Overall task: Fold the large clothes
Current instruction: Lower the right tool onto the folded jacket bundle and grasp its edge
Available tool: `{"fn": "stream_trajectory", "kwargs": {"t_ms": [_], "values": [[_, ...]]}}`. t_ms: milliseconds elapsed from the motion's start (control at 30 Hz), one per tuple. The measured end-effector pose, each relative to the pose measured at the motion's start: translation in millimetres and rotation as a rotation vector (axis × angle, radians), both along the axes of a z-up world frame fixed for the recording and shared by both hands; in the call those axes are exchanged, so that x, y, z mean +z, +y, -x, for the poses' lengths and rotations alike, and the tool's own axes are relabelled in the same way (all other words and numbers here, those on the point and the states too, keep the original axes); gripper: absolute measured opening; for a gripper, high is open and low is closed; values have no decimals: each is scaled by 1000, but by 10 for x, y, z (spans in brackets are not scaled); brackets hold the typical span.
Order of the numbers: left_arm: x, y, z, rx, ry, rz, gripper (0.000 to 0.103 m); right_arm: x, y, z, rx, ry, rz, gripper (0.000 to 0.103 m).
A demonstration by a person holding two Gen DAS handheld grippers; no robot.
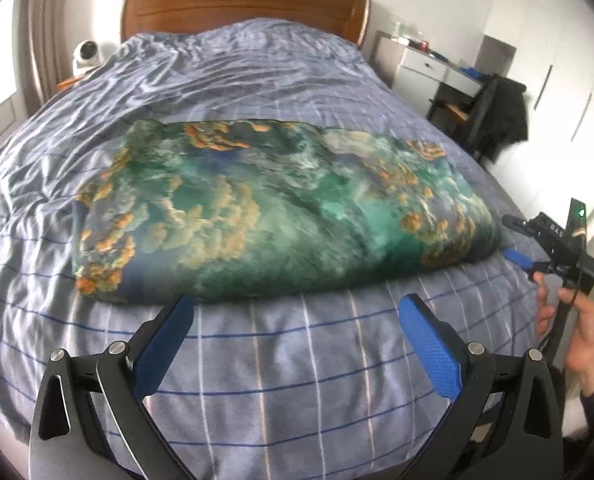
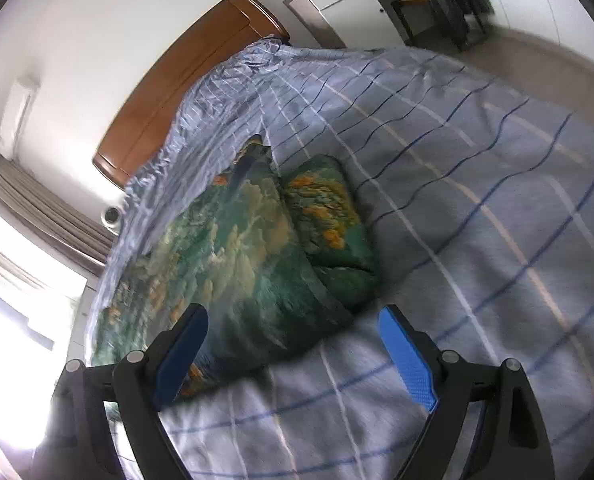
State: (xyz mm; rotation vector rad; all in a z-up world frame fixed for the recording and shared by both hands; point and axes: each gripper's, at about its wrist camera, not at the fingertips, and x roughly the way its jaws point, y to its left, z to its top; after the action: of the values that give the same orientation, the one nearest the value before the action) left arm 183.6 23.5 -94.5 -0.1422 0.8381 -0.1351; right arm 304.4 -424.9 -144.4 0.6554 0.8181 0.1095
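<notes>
A large green cloth with an orange and cream print [image 1: 265, 208] lies folded into a thick rectangle on the bed's blue checked cover [image 1: 297, 360]. My left gripper [image 1: 297, 312] is open and empty, hovering just in front of the cloth's near edge. My right gripper [image 2: 293, 328] is open and empty at the cloth's right end [image 2: 257, 248], where stacked layers show. The right gripper also shows in the left wrist view [image 1: 517, 258], held in a hand beside the cloth's right corner.
A wooden headboard [image 1: 241, 0] stands at the far end of the bed. A white round device [image 1: 89, 54] sits at the far left. A white desk [image 1: 429, 68] and a chair with a dark coat [image 1: 497, 116] stand at the right.
</notes>
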Motion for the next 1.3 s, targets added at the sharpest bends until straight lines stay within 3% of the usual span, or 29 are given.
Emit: {"fn": "stream_trajectory", "kwargs": {"t_ms": [433,1133,1200,1300], "values": [[-68,-51,19,-22,22,-15,102,-394,97,-476,-20,78,-108,100],[-218,-2,-11,-6,71,-9,102,-529,100,-780,-104,104,-81,103],[-198,-13,-24,-16,70,-16,102,-521,99,-768,-104,101,-78,96],[-80,0,-96,-39,50,-21,102,-465,108,-717,-111,85,-34,67]]}}
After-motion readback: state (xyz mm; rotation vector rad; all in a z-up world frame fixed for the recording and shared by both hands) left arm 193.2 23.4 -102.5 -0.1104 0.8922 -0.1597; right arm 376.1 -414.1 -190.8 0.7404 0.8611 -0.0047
